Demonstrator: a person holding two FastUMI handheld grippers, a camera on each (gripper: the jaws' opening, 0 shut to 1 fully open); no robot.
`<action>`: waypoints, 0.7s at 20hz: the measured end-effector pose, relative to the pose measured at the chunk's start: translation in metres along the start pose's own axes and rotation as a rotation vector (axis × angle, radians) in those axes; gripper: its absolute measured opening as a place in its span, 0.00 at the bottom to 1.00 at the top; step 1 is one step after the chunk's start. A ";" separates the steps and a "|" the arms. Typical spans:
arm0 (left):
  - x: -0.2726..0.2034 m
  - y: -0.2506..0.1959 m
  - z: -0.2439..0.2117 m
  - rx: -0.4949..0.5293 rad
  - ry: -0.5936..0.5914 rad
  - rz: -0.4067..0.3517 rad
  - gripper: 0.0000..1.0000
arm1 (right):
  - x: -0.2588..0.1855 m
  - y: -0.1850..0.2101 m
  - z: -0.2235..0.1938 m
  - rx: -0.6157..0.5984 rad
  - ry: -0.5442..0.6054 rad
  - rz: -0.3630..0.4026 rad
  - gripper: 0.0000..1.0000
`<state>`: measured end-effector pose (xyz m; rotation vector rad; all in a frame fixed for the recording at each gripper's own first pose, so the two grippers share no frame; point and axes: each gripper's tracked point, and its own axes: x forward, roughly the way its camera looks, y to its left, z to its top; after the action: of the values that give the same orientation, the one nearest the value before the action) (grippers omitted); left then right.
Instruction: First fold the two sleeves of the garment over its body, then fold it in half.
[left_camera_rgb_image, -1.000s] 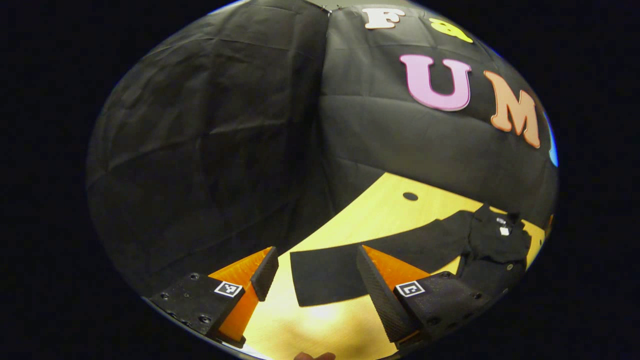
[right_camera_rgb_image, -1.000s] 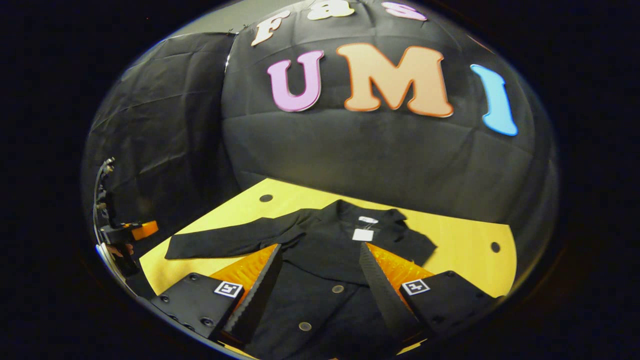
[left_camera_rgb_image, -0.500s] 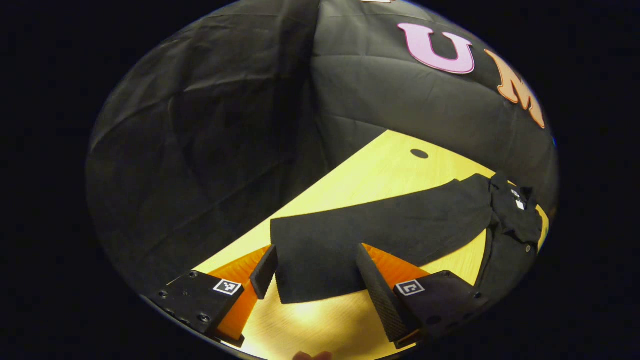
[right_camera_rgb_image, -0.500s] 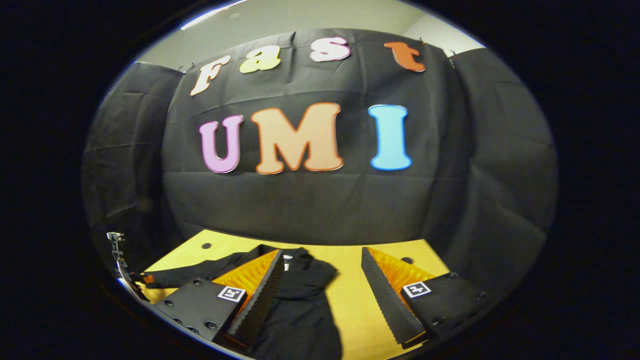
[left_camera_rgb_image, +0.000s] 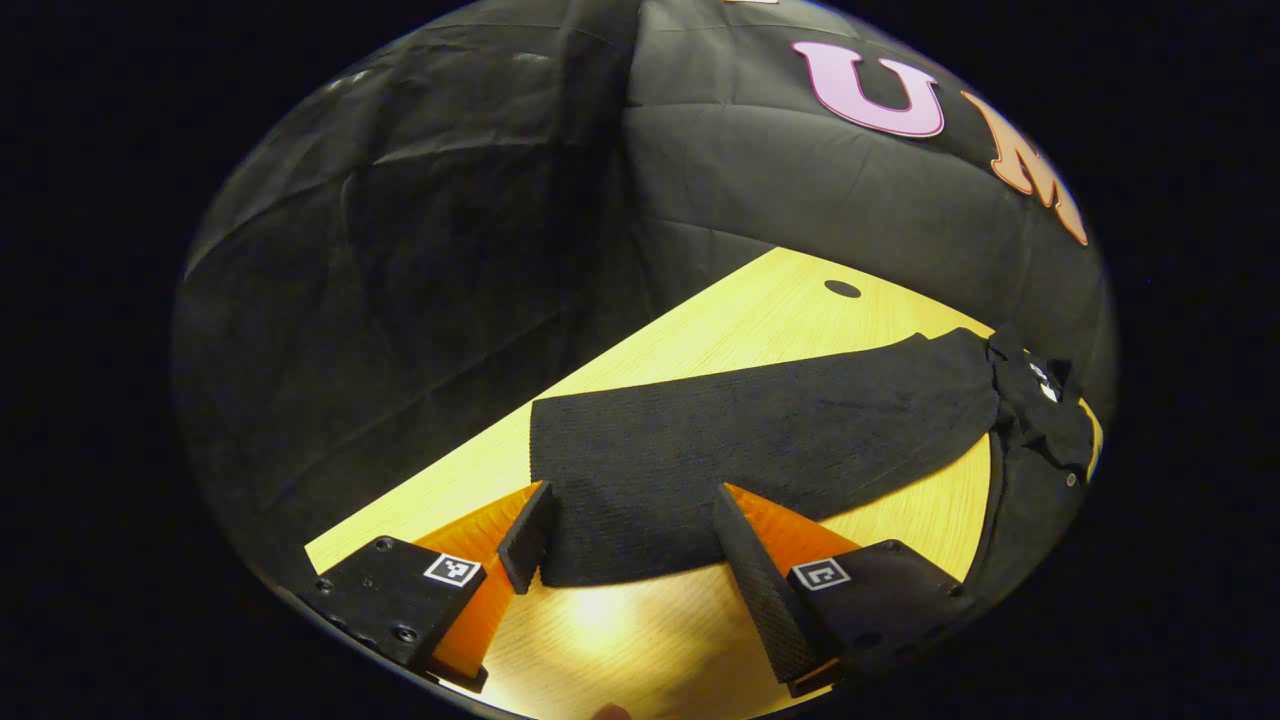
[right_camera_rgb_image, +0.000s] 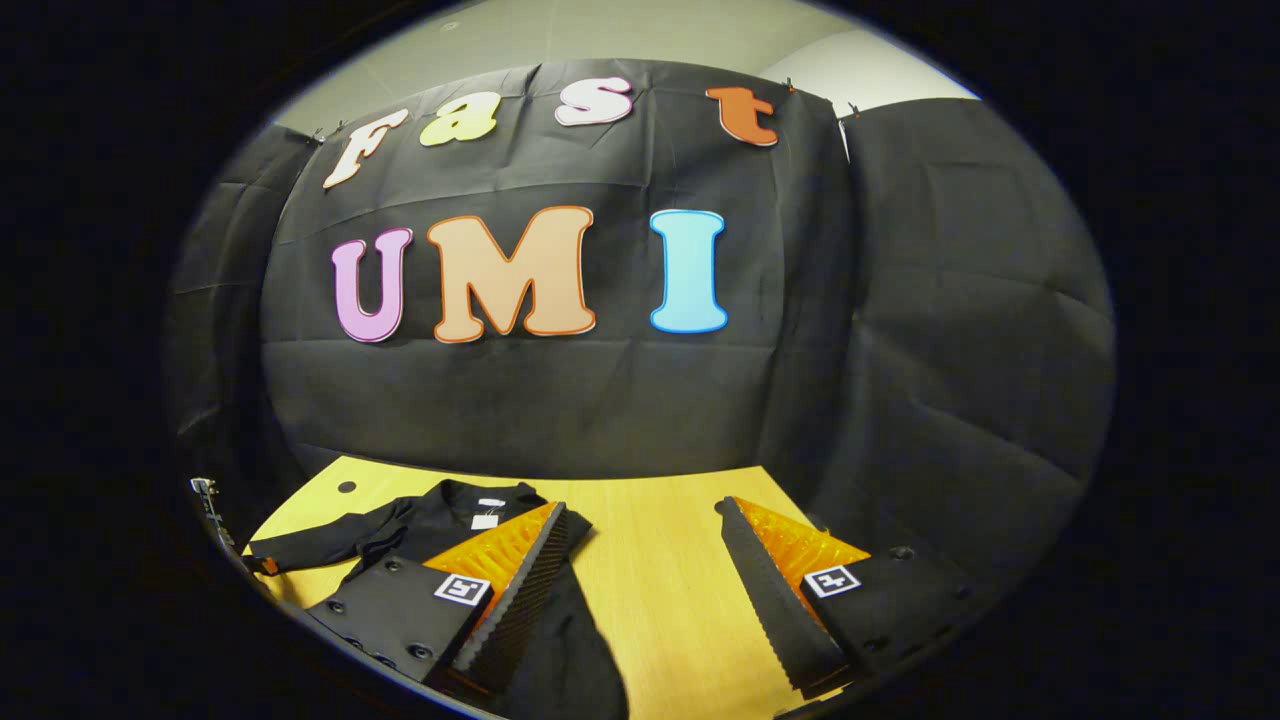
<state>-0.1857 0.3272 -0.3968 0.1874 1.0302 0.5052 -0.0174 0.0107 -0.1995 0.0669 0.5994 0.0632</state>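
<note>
We see the black garment (left_camera_rgb_image: 1030, 420) spread on the wooden bench (left_camera_rgb_image: 760, 320), its long sleeve (left_camera_rgb_image: 740, 440) reaching toward the near edge between the spread left gripper (left_camera_rgb_image: 630, 545), while the right gripper (right_camera_rgb_image: 640, 590) hangs spread beside the body.

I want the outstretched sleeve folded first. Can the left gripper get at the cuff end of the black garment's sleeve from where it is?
Probably yes. The left gripper is open, and the cuff end of the black sleeve lies flat on the yellow wooden table between its fingers, with nothing in the way.
</note>
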 end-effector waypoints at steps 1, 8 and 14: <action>0.001 -0.003 0.001 0.009 0.001 -0.021 0.95 | 0.001 0.002 -0.003 0.004 0.006 0.006 0.98; 0.001 -0.025 0.005 0.055 0.012 -0.069 0.47 | 0.002 -0.005 -0.004 0.011 0.002 -0.003 0.98; 0.007 -0.030 0.009 0.086 -0.005 -0.019 0.02 | -0.010 -0.037 0.003 0.034 -0.026 -0.071 0.98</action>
<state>-0.1656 0.3054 -0.4085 0.2549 1.0492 0.4427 -0.0225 -0.0272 -0.1940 0.0790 0.5762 -0.0165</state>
